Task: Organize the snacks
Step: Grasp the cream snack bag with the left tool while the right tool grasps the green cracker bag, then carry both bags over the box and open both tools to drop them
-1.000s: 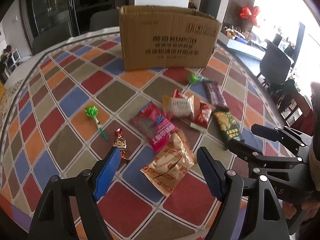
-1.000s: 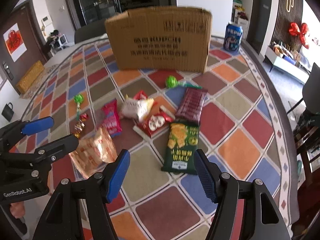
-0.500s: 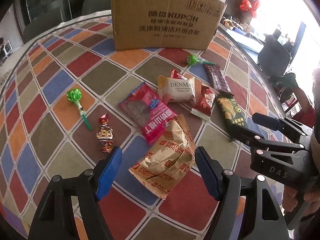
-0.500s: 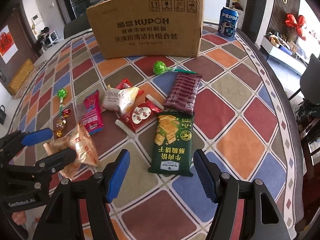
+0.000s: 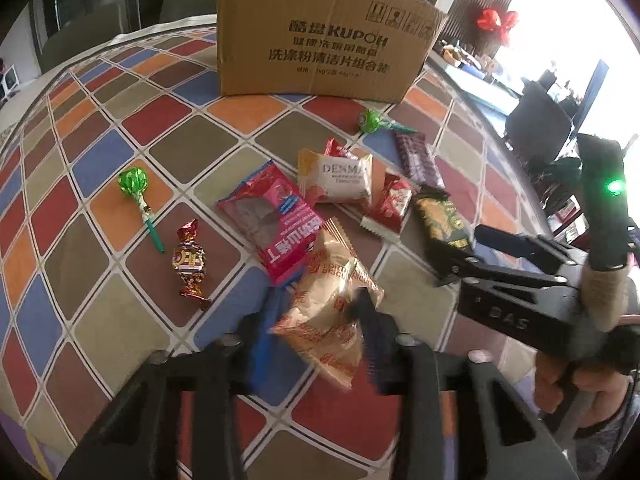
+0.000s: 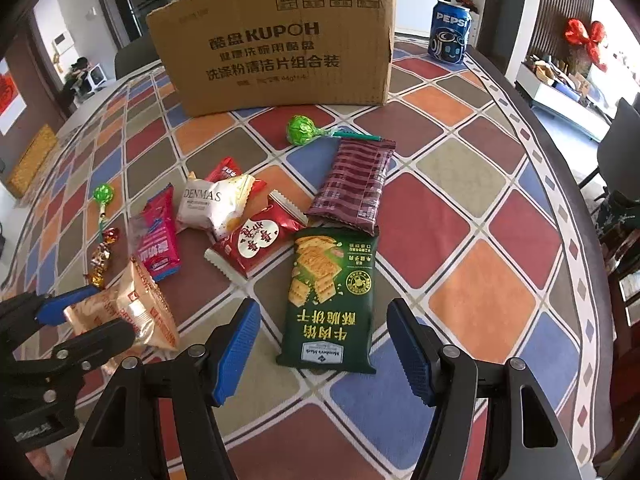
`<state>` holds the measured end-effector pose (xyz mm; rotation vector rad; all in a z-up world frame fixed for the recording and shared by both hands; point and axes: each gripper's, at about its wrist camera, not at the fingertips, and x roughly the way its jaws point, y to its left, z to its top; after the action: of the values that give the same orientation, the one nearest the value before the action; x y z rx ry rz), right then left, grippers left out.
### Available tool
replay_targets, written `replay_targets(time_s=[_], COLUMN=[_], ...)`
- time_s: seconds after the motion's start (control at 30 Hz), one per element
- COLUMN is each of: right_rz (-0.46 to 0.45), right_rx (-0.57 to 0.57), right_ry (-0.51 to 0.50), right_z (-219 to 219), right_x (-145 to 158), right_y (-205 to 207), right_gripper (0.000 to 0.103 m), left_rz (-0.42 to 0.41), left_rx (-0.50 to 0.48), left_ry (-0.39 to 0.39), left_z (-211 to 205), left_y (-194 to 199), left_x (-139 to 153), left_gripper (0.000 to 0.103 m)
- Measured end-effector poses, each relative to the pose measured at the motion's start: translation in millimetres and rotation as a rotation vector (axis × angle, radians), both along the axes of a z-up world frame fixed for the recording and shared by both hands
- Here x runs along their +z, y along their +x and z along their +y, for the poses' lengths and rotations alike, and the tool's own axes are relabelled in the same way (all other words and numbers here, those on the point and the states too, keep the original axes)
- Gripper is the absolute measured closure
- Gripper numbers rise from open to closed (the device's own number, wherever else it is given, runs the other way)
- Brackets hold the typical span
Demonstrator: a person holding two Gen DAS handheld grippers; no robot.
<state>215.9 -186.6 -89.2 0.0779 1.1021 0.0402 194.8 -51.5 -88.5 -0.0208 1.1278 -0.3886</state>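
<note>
The gold biscuit packet [image 5: 328, 312] sits crumpled between the blurred blue pads of my left gripper [image 5: 320, 320], whose jaws are closing and pressing its sides. The right wrist view shows the same packet [image 6: 132, 308] pinched in that gripper [image 6: 84, 320] at the far left. My right gripper [image 6: 322, 332] stands open just above the table, a finger on each side of the near end of the green cracker packet [image 6: 332, 296]. Behind lie a maroon wafer packet [image 6: 356, 188], a red heart packet [image 6: 256, 240], a white Denmas cake [image 6: 212, 204] and a pink packet [image 6: 158, 240].
A brown cardboard box [image 6: 276, 48] stands at the back of the checked tablecloth [image 6: 480, 300], a Pepsi can [image 6: 450, 34] to its right. Two green lollipops [image 6: 302, 130] [image 5: 134, 188] and a red-gold candy [image 5: 190, 262] lie loose. The table edge curves along the right.
My left gripper's jaws have drawn in from wide apart onto the gold biscuit packet, crumpling it. My right gripper has sunk closer to the green cracker packet, its jaws unchanged.
</note>
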Motion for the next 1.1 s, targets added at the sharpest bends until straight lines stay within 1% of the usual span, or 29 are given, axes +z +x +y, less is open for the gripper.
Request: replay_targets(time_s=[0.1, 0.13, 0.27, 0.3, 0.37, 0.43, 0.63, 0.73, 1.1], right_rz=[0.0, 0.002, 0.013, 0.014, 0.013, 0.004, -0.005, -0.016, -0.111], right_rx=[-0.002, -0.004, -0.008, -0.008, -0.007, -0.006, -0.014, -0.016, -0.003], right_ry=[-0.015, -0.016, -0.013, -0.015, -0.024, -0.037, -0.013, 0.003, 0.055], right_z=[1, 1, 0, 0, 1, 1, -3, -5, -6], right_x=[-3, -3, -8, -9, -10, -9, -8, -2, 40], right_y=[2, 4, 8, 8, 8, 7, 3, -2, -22], right_gripper=[0.037, 0.037, 0.037, 0.039, 0.046, 0.057, 0.058, 0.058, 0.058], left_rz=[-0.019, -0.025, -0.043, -0.048, -0.054, -0.058, -0.076, -0.087, -0.162], left_rx=[-0.005, -0.003, -0.01, -0.013, -0.015, -0.015, -0.024, -0.021, -0.01], left_ry=[-0.001, -0.002, -0.034, -0.036, -0.041, -0.045, -0.05, -0.056, -0.082], left_z=[-3, -3, -7, -8, -10, -11, -15, -15, -12], left_y=[0, -1, -3, -4, -5, -6, -9, -9, -16], left_x=[3, 4, 11, 13, 15, 17, 23, 27, 52], left_gripper=[0.073, 0.076, 0.085, 0.085, 0.086, 0.087, 0.089, 0.089, 0.089])
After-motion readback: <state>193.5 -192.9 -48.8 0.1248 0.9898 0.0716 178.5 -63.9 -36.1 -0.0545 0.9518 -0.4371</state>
